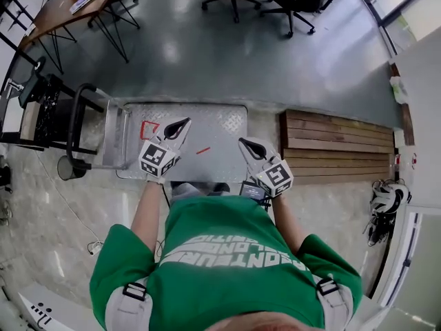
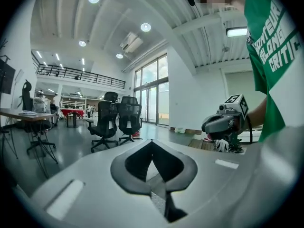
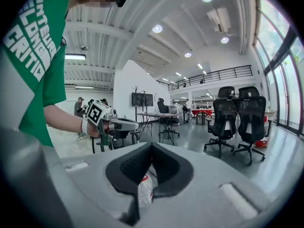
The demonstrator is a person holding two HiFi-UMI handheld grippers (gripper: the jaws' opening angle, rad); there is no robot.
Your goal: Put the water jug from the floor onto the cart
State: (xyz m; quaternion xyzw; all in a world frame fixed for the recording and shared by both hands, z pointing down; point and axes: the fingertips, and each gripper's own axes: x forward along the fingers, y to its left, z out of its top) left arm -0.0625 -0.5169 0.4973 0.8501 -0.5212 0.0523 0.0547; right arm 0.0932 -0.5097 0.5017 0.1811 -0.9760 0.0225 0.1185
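Clear plastic with a red band is all that shows of the water jug (image 3: 144, 188). It sits low in the right gripper view, seen through the gap beneath the right gripper's (image 3: 152, 145) jaws, whose tips meet with nothing pinched between them. The left gripper (image 2: 152, 141) is likewise closed and empty, and only a plain grey surface shows through its gap.

The jug therefore lies below and just ahead of the right gripper, which by my reading makes the right hand the nearer one. Its red band stands above the clear body, which suggests it is upright, though too little shows to be sure. I cannot tell whether it rests on the floor or on the cart's deck, and the head view does not show it plainly.

The platform cart (image 1: 227, 119) lies on the far side of both grippers, its long side running left to right and its push handle (image 1: 74, 126) at the left end.

White print on the green shirt (image 2: 280, 94) reads BELONG and CRITI, cut off at the edge. The jug's label is too small to read.
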